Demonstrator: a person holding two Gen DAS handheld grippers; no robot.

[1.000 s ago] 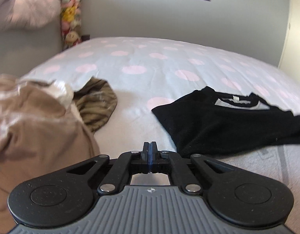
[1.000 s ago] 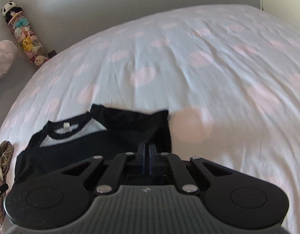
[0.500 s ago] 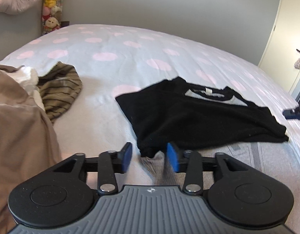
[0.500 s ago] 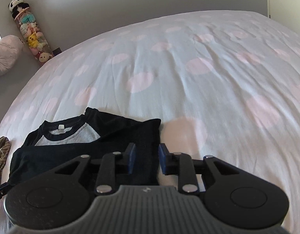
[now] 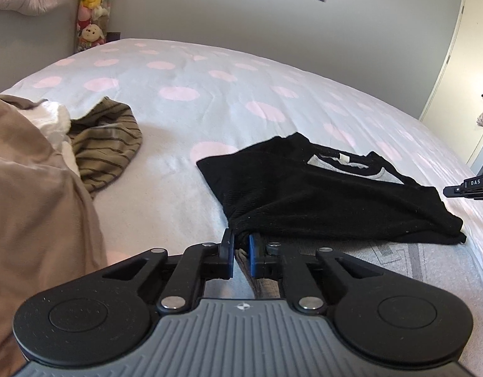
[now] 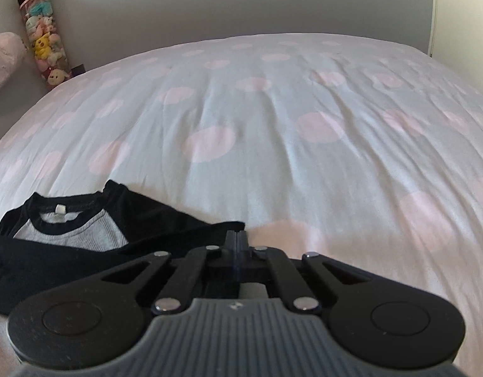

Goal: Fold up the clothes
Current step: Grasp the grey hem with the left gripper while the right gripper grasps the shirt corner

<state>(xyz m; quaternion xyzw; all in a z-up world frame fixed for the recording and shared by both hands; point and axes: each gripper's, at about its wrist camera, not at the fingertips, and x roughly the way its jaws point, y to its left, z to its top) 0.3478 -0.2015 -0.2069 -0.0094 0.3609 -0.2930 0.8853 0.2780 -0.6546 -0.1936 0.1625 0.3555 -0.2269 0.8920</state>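
Observation:
A black shirt [image 5: 320, 198] with a grey chest panel lies folded on the polka-dot bed cover [image 5: 210, 94]. In the left wrist view my left gripper [image 5: 241, 251] is closed to a narrow gap on the shirt's near left corner, with dark and grey cloth pinched between the blue pads. In the right wrist view the same shirt [image 6: 53, 267] fills the lower left. My right gripper [image 6: 237, 242] is shut at its right corner, and the cloth edge runs in under the tips. A black finger [image 5: 461, 188] of the right gripper shows at the shirt's right edge.
A pile of clothes sits on the left: a beige garment [image 5: 37, 204], white fabric [image 5: 56, 122] and an olive striped piece [image 5: 109, 150]. A column of plush toys [image 5: 94, 9] stands in the far corner. A door [image 5: 461, 62] is at the right. The bed cover [image 6: 273, 125] stretches beyond the shirt.
Both grippers were shut a second ago, stood open half a second ago, and have now closed on the black shirt's two near corners.

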